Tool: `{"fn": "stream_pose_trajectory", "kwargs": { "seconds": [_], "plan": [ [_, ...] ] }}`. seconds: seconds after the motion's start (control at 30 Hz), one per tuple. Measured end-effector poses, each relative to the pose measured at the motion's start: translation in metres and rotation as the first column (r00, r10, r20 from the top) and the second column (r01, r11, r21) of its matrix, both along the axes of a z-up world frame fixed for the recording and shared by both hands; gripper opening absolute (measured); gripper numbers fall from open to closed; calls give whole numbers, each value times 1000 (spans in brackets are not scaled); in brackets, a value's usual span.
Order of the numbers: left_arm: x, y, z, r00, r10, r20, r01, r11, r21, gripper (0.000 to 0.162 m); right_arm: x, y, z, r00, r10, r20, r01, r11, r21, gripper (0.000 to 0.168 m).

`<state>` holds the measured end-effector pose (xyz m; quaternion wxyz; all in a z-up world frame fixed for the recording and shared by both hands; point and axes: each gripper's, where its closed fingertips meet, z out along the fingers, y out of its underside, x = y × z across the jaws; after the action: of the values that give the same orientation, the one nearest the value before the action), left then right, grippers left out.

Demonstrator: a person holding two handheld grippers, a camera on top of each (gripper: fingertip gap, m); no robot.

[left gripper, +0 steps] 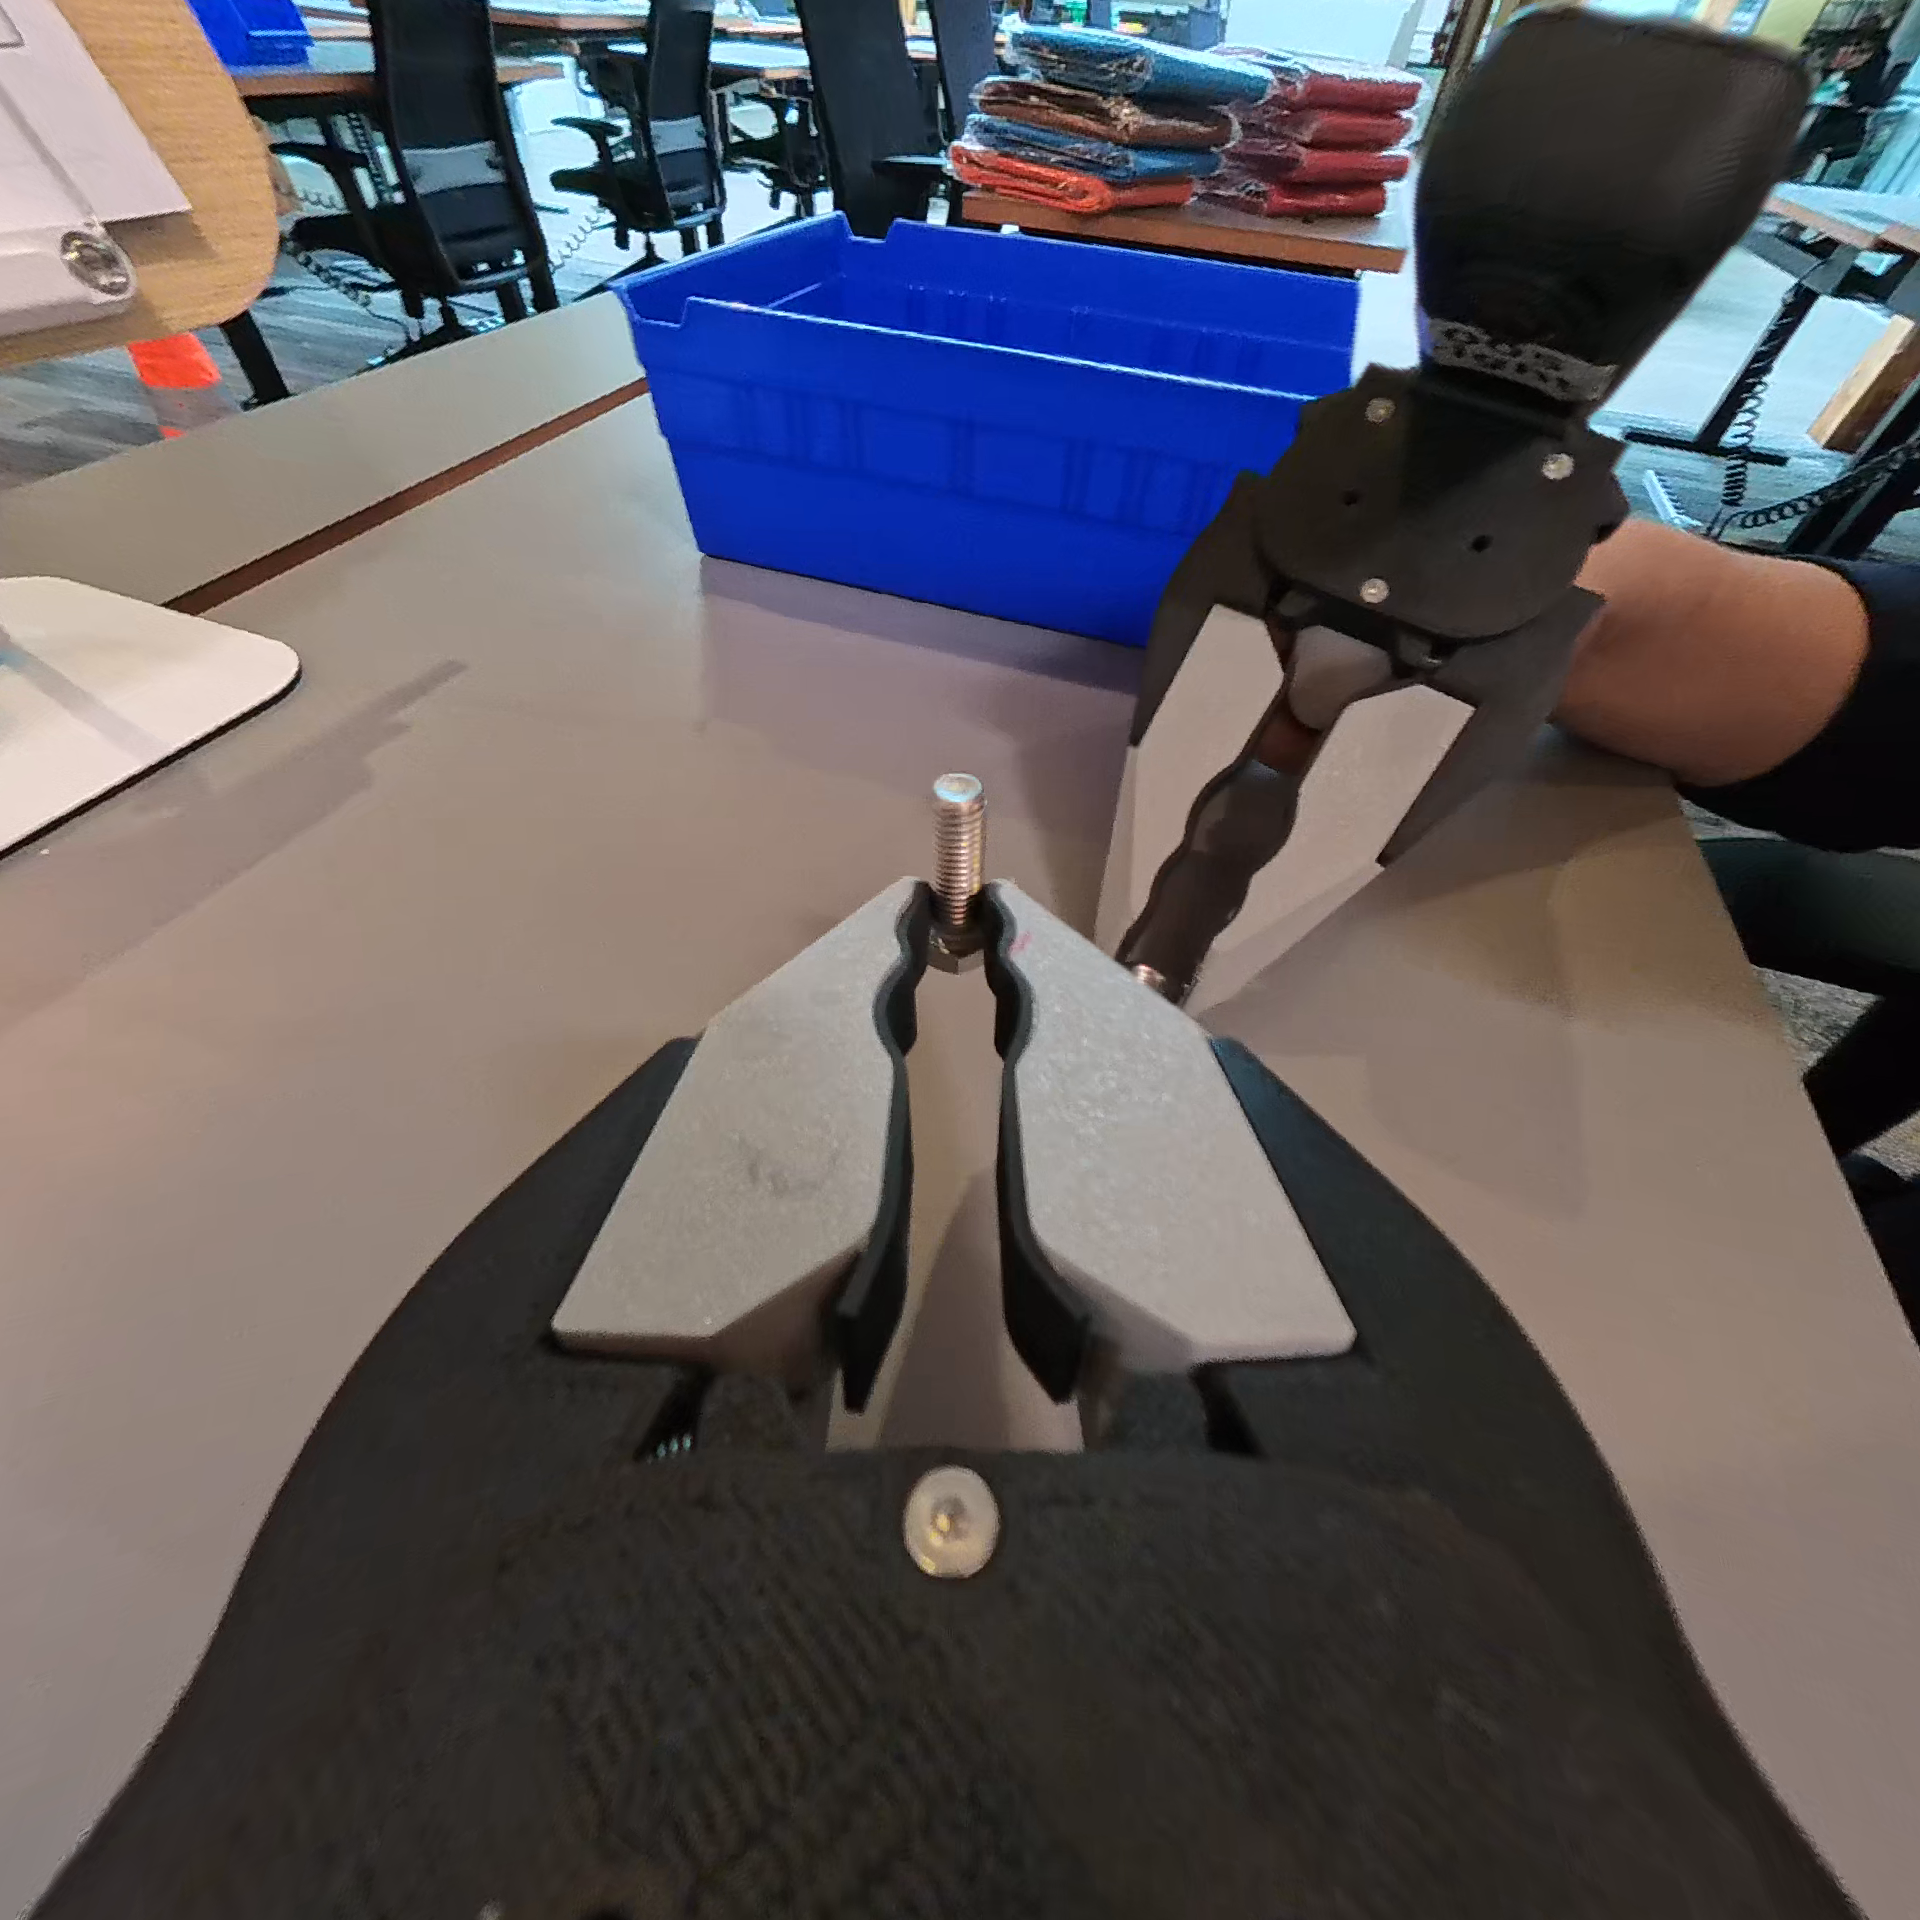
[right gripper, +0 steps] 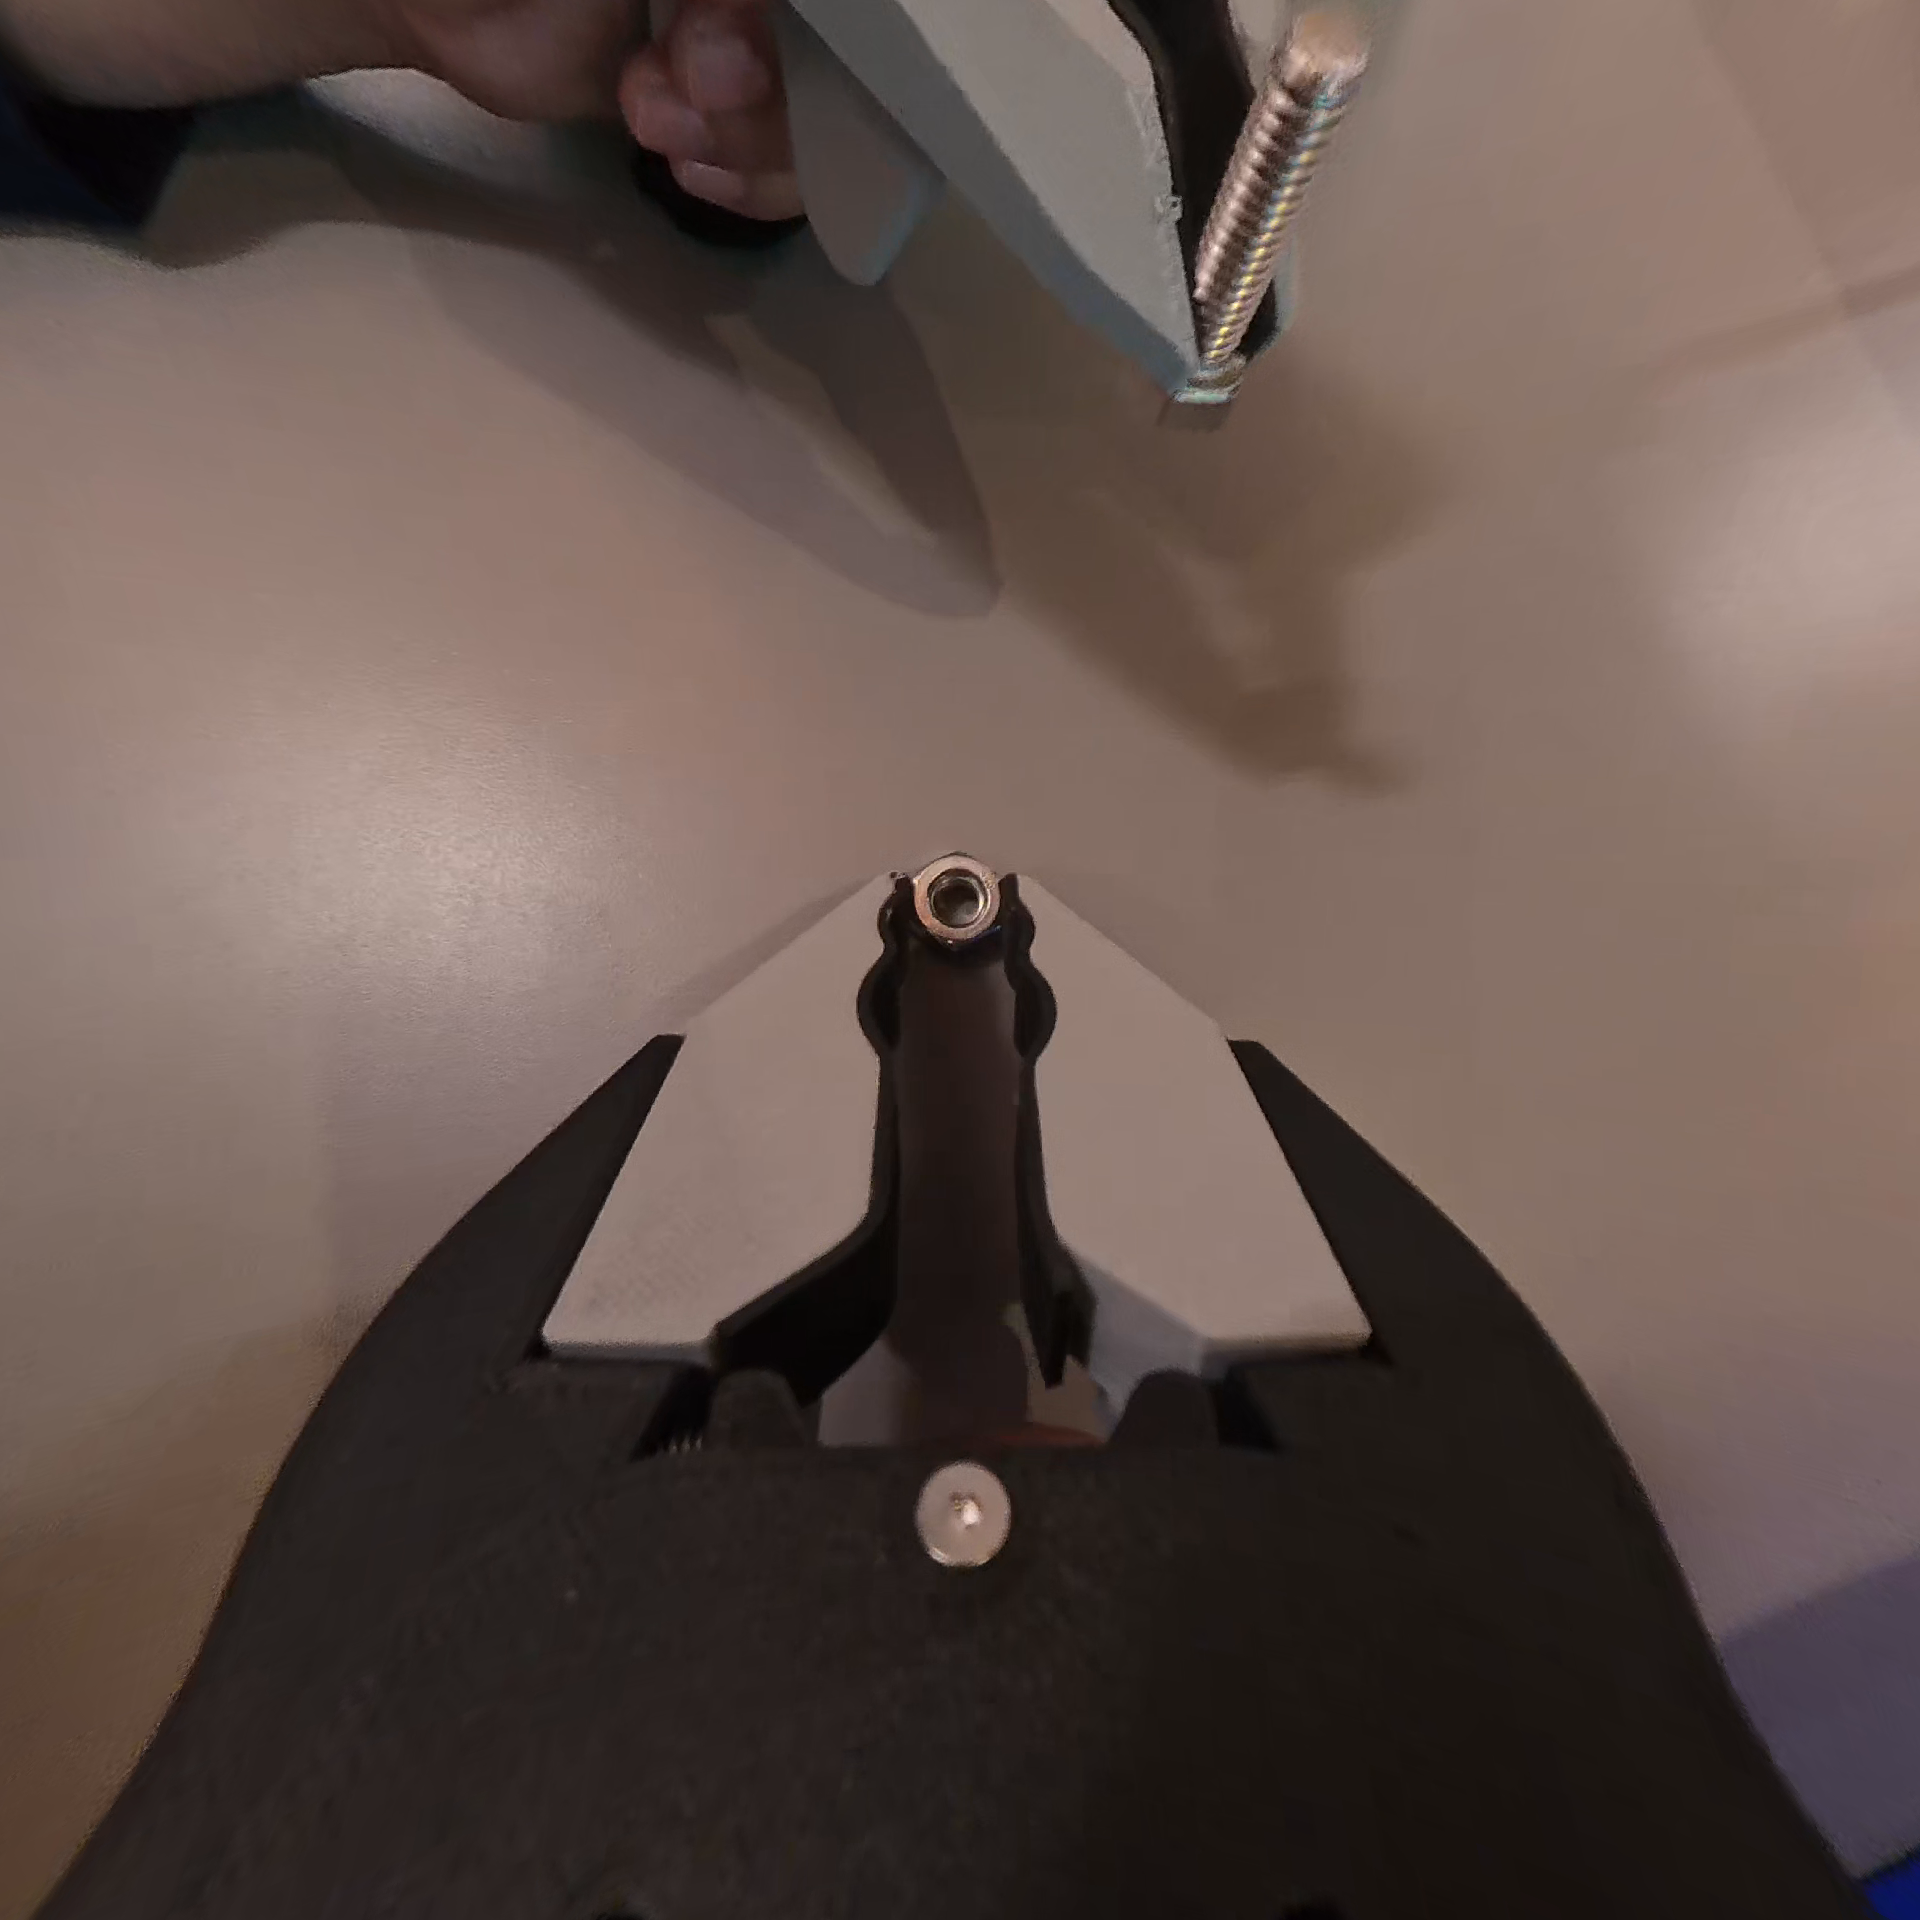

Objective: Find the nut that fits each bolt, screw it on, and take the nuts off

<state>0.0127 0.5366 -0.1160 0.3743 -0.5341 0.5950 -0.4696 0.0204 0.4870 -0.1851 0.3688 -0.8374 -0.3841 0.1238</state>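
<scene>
Left gripper (left gripper: pixel 957 914) pinches the bolt (left gripper: pixel 957 840) by its head, thread poking clear to take a nut. Right gripper (right gripper: pixel 957 906) clamps the nut (right gripper: pixel 954 900) at its tips, hole forward, just beside over the table (left gripper: pixel 520 748).

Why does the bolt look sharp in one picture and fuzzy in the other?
In the left wrist view the bolt sits near the middle, in focus, though the right gripper behind it is a bit smeared. In the right wrist view the bolt is near the top edge, soft and stretched by the wide lens, while the nut stays crisp and the table shows pale glare.
</scene>
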Motion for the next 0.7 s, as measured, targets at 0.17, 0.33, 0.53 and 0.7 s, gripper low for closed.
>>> {"fn": "stream_pose_trajectory", "kwargs": {
  "seconds": [0.17, 0.33, 0.53, 0.7],
  "plan": [
    [-1, -17, 1, 995, -96, 12, 96, 995, 15, 7, -5, 0, 51, 988, 16, -151, -5, 997, 73, 14],
    [1, -31, 1, 987, -158, 13, 157, 987, 45, 7, -1, 7, 96, 995, 37, -98, -26, 993, 116, 14],
    [1, -35, 0, 987, -163, 7, 163, 985, 61, 7, -17, 16, 99, 995, 96, 5, -96, 992, 81, 15],
    [1, -35, 1, 987, -163, 10, 162, 984, 69, 7, -23, 21, 99, 995, 104, 13, -104, 992, 67, 14]
  ]
}}
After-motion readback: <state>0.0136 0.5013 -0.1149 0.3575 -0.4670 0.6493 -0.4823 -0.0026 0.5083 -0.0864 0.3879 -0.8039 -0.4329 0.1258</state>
